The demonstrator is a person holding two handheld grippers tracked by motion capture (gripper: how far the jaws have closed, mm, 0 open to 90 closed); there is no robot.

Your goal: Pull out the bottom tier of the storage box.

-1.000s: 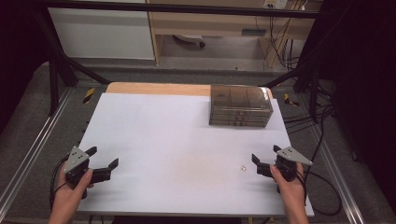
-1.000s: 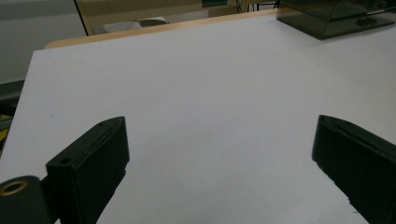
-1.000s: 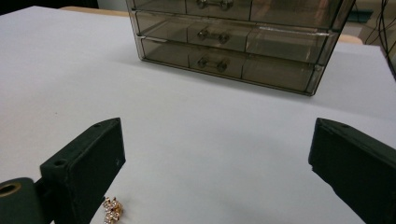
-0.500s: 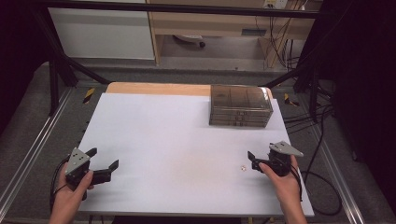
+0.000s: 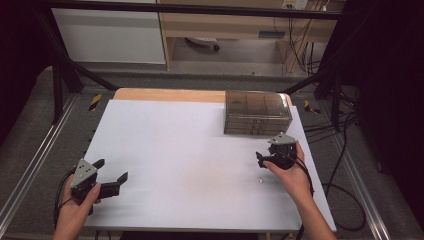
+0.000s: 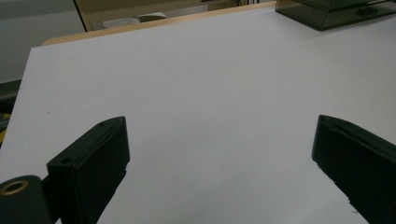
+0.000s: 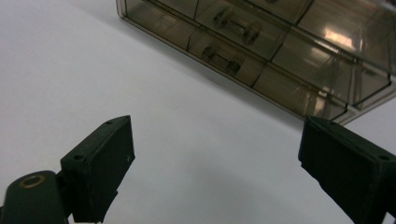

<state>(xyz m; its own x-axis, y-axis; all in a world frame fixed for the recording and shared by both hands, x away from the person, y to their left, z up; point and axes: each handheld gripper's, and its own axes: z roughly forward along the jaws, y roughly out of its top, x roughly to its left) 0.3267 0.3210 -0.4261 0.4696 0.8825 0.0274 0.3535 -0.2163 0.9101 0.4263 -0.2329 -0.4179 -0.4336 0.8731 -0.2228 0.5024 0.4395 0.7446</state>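
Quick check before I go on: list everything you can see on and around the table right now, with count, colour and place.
Drawer box: 1, smoky translucent grey, far right of the table; drawers with handles face the right gripper.
Small object: 1, pale, too small to identify, on the sheet near the right hand.
Table: 1, white sheet over a wooden top, wood showing along the far edge.
Cables: several, black, on the floor to the right.
Left gripper: 1, black, near left corner, jaws open, holding nothing.
Right gripper: 1, black, in front of the drawer box, jaws open, holding nothing.
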